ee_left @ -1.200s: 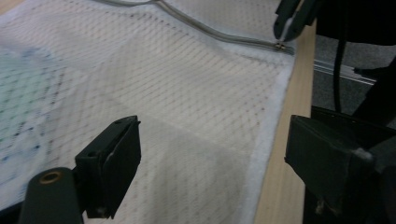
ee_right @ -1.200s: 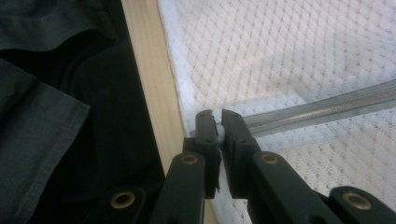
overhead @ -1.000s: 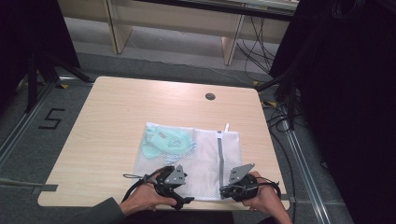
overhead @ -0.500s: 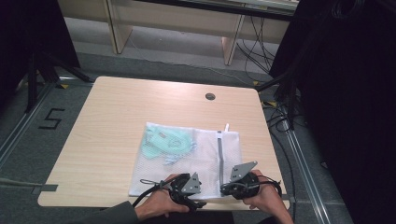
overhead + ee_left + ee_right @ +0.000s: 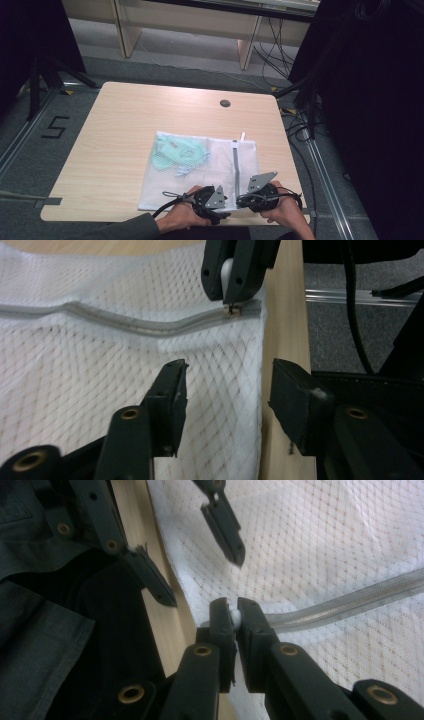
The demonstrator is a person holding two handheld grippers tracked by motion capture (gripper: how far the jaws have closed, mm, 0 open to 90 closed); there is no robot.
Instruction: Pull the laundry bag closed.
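A white mesh laundry bag (image 5: 220,167) lies flat on the table with a teal garment (image 5: 177,152) inside its left half. Its grey zipper (image 5: 235,165) runs toward the near edge. My right gripper (image 5: 240,200) is at the zipper's near end. In the right gripper view it (image 5: 233,617) is shut on the white zipper pull (image 5: 233,614). My left gripper (image 5: 226,210) is right beside it. In the left gripper view it (image 5: 227,377) is open, its jaws on either side of the bag's near edge (image 5: 261,405), just short of the zipper (image 5: 125,322).
The wooden table (image 5: 125,120) has a round cable hole (image 5: 225,103) at the back. Both hands sit at its near edge (image 5: 90,217). Cables (image 5: 300,130) and a rail lie on the floor to the right. A "5" mark (image 5: 55,127) is on the floor at left.
My left gripper has moved right along the bag's near edge until it sits next to the right gripper. The right gripper has stayed at the zipper's end.
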